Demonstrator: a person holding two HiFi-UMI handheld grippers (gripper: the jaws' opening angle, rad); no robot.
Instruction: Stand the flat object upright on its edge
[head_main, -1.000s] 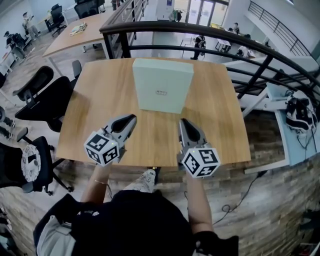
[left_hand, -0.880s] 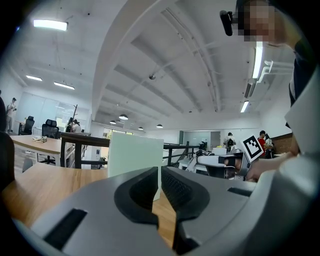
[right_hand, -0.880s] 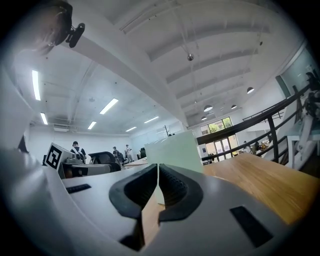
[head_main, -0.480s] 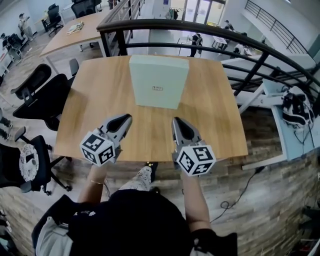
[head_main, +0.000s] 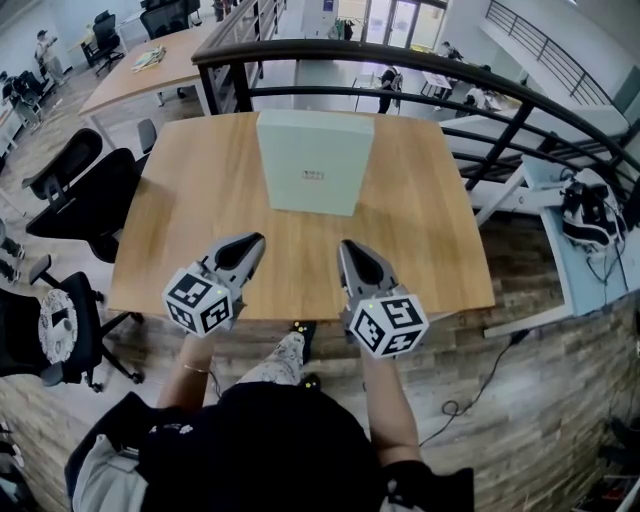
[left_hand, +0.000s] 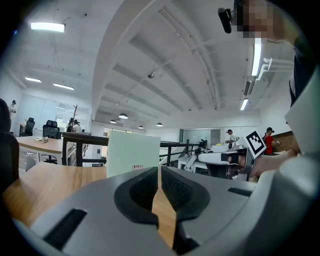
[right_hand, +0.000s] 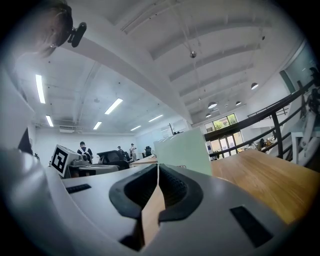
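While box (head_main: 314, 165) stays upright, right claw (head_main: 348, 247) drifts left.

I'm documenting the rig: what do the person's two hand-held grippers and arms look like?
Both the left hand-held gripper and the right hand-held gripper have light grey, tapered shells with black ribbed pads. Each carries a white cube printed with black square markers. The person wears a black top, forearms uncovered, and a thin bracelet.
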